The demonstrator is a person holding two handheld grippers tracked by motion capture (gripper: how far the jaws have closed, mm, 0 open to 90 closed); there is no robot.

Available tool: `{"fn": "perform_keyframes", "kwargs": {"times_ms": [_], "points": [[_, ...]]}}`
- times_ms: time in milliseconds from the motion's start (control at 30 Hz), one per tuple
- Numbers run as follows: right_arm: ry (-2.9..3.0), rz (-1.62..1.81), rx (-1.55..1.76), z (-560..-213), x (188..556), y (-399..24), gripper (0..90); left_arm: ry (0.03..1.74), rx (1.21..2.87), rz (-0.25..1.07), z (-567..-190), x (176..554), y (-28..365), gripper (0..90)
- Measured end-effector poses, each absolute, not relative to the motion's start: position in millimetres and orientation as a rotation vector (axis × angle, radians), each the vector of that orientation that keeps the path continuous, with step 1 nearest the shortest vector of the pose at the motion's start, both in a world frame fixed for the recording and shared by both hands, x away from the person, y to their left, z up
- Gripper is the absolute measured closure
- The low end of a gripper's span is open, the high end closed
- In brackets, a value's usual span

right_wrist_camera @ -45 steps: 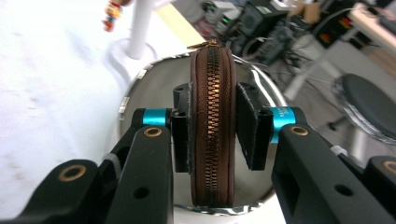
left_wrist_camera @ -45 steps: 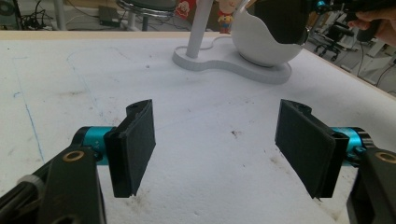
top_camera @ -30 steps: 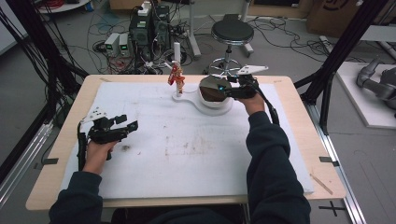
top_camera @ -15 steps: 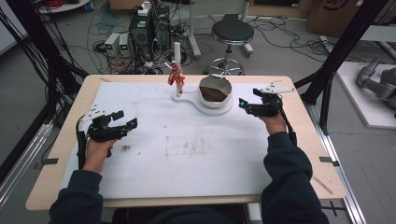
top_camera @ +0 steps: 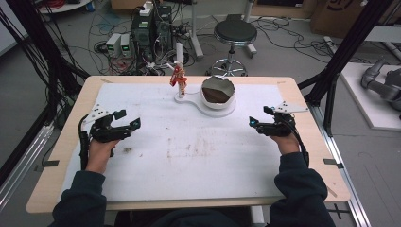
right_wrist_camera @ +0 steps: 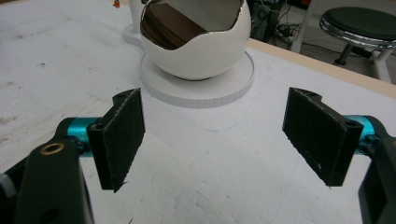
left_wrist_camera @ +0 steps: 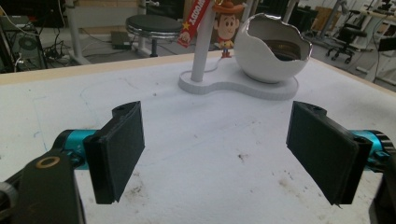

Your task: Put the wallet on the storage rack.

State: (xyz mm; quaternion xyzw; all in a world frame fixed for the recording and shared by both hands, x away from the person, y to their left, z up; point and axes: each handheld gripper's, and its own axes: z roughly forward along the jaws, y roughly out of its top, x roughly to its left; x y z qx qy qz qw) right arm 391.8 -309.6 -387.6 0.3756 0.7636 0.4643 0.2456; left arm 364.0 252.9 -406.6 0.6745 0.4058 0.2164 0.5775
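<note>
Both grippers were seen resting low over the white surface (top_camera: pixel 198 156), well apart from each other and from the things at its far side. The left gripper (top_camera: pixel 124 124) lay at about nine o'clock of the surface's middle, the right gripper (top_camera: pixel 259 125) at about three o'clock. The jaws of each had just been opening and stood wide apart, and nothing was caught between them, as both gripper views showed bare cloth between the black pads (left_wrist_camera: pixel 122 148). The egg-shaped white bowl (top_camera: pixel 218 91), with something dark brown inside, stood upright on the round end of a white stand base (top_camera: pixel 226 109) at about twelve o'clock; a slim post (top_camera: pixel 179 71) with a small cowboy figure (top_camera: pixel 178 76) hung on it rose from the base's other end, at the bowl's nine o'clock. The step in hand was judged to be a rest between moves, the bowl being set down and released. Any next move on the bowl would call for a forward reach toward twelve o'clock, with the open jaws brought around the thin jagged rim without the stand being tipped.
</note>
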Motion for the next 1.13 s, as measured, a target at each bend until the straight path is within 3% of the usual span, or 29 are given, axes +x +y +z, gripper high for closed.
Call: {"fn": "perform_keyframes", "kwargs": {"times_ms": [1133], "points": [[2.029,1.25,1.084,-391.5,384.7,-319.3,21.4,0.95,1.534,0.503,-407.7,360.5,259.7,20.9]]}}
